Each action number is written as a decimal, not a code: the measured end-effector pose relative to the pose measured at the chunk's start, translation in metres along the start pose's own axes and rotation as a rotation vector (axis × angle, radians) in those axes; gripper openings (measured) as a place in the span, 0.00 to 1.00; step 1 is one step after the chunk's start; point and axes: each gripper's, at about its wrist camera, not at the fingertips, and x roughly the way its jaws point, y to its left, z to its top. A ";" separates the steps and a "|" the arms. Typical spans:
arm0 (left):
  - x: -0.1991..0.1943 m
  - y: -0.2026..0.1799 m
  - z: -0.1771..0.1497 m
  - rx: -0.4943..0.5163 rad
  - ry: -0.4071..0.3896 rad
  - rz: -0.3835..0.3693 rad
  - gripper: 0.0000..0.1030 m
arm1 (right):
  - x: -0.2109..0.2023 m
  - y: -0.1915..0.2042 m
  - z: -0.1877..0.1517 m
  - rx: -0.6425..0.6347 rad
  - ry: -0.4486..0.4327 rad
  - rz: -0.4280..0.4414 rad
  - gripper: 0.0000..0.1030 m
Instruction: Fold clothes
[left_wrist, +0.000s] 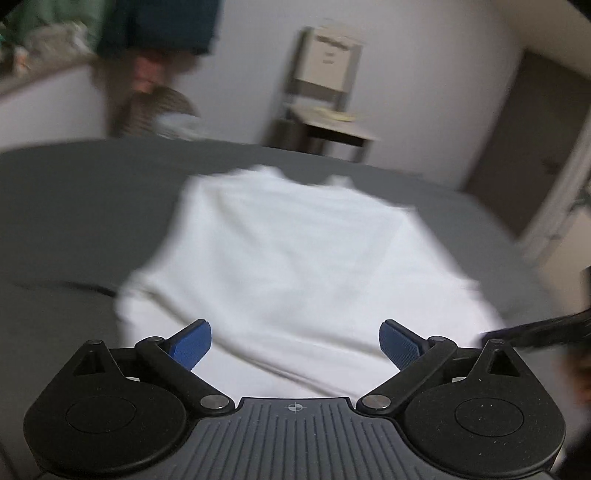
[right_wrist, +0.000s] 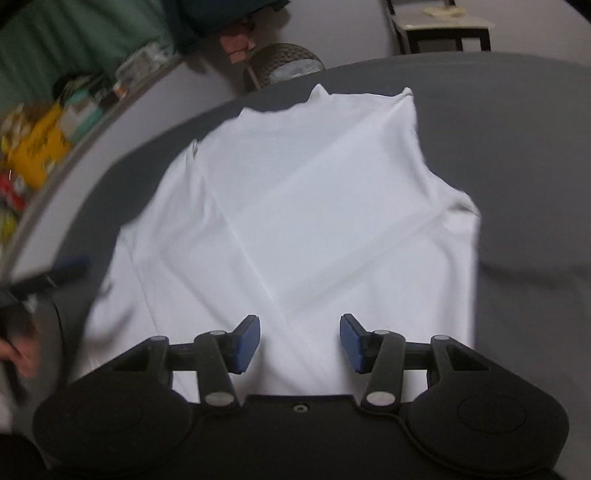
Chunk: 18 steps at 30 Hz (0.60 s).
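White shirt (right_wrist: 295, 206) found lying flat on the grey table (right_wrist: 517, 147), partly folded, with long creases running across it and one sleeve edge tucked along the left side (creases clear in the right wrist view, blurred in the left). Collar end pointed away from both cameras.

Right gripper (right_wrist: 299, 341) held just above the near hem, blue pads (right_wrist: 246, 343) spread apart, nothing between them. Left gripper (left_wrist: 294, 345) likewise over the near edge of the shirt (left_wrist: 280, 258), pads (left_wrist: 192, 343) spread wider still, holding nothing. Contact with the cloth could not be judged for either.

Part of a hand (right_wrist: 18, 350) seen at the left edge of the right wrist view, gripping a dark handle. Dark tool tip (left_wrist: 535, 328) entered the left wrist view from the right, just over the table (left_wrist: 74, 206).

Beyond the table: chair (left_wrist: 325, 92) against the wall, basket (right_wrist: 284, 66) on the floor, shelf clutter (right_wrist: 40, 144) to the left (labels unreadable).
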 end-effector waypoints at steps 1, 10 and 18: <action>0.002 -0.009 -0.007 -0.010 0.027 -0.021 0.96 | -0.005 0.000 -0.010 -0.025 -0.004 -0.015 0.46; 0.018 -0.093 -0.072 -0.100 0.271 -0.211 0.95 | -0.027 -0.051 -0.043 0.151 0.017 0.127 0.35; 0.047 -0.139 -0.096 -0.195 0.229 -0.211 0.69 | -0.023 -0.070 -0.056 0.260 0.079 0.184 0.29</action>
